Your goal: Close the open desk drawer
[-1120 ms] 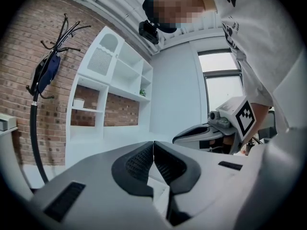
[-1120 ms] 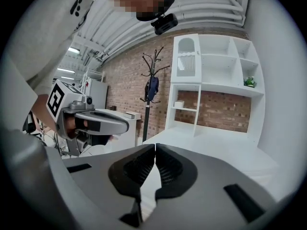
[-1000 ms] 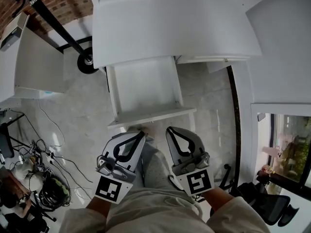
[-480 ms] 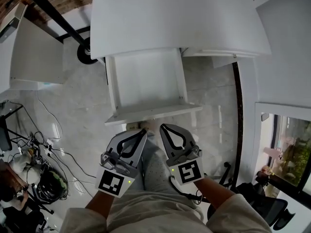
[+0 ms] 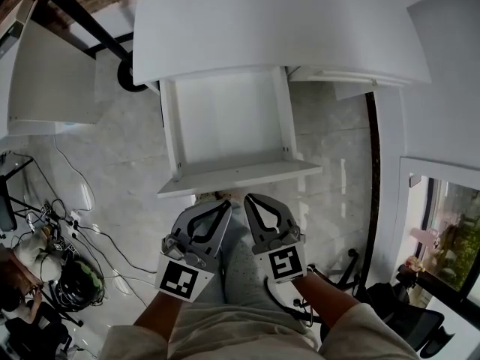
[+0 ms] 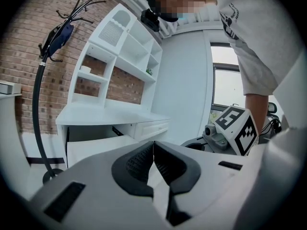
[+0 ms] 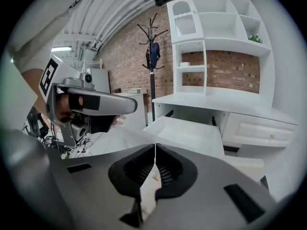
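Note:
The white desk drawer (image 5: 229, 122) stands pulled out from under the desk top (image 5: 270, 28), and nothing shows inside it. Its front panel (image 5: 240, 177) faces me. My left gripper (image 5: 223, 204) and right gripper (image 5: 249, 199) sit side by side just short of that panel, both pointing at it, apart from it. Both are shut with nothing between the jaws. The drawer shows ahead in the left gripper view (image 6: 91, 146), beyond the shut left gripper (image 6: 153, 145). It lies ahead in the right gripper view too (image 7: 184, 131), past the shut right gripper (image 7: 155, 147).
A shut drawer (image 7: 254, 128) sits to the right of the open one. A coat stand's base (image 5: 133, 82) and a white cabinet (image 5: 52, 81) stand at the left. Cables and gear (image 5: 64, 276) litter the floor at lower left. A black chair (image 5: 409, 313) is at lower right.
Both grippers have sunk and drawn closer together. The drawer front now lies just beyond their tips. Both have stayed shut.

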{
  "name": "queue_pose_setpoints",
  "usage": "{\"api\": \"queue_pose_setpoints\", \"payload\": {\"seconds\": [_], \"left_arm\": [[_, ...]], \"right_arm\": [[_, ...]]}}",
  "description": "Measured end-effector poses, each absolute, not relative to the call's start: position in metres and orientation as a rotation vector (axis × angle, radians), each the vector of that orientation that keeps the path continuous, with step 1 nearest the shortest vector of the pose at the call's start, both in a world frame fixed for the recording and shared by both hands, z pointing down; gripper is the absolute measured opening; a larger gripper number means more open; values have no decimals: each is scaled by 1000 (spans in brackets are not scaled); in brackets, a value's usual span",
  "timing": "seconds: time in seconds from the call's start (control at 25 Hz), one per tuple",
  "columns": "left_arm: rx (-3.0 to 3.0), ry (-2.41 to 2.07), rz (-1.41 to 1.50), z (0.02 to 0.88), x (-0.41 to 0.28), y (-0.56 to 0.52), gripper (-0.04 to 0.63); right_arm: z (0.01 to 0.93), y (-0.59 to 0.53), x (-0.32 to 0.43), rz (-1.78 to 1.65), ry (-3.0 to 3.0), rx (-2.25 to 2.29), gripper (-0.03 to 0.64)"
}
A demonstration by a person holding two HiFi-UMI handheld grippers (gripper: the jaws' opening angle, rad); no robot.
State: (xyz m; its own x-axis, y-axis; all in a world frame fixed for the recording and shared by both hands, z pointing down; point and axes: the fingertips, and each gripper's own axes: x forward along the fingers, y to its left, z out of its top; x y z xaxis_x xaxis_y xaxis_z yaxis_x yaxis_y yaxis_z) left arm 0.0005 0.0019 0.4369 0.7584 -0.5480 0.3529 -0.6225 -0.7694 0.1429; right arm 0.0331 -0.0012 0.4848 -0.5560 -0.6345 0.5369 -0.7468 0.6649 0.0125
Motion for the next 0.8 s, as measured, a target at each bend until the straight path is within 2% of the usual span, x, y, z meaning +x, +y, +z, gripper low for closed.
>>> {"api": "queue_pose_setpoints", "payload": {"seconds": [0.8], "left_arm": [[2677, -921, 444, 492, 0, 6, 18]], "right_arm": [[560, 3, 26, 490, -2239, 1151, 31]]}}
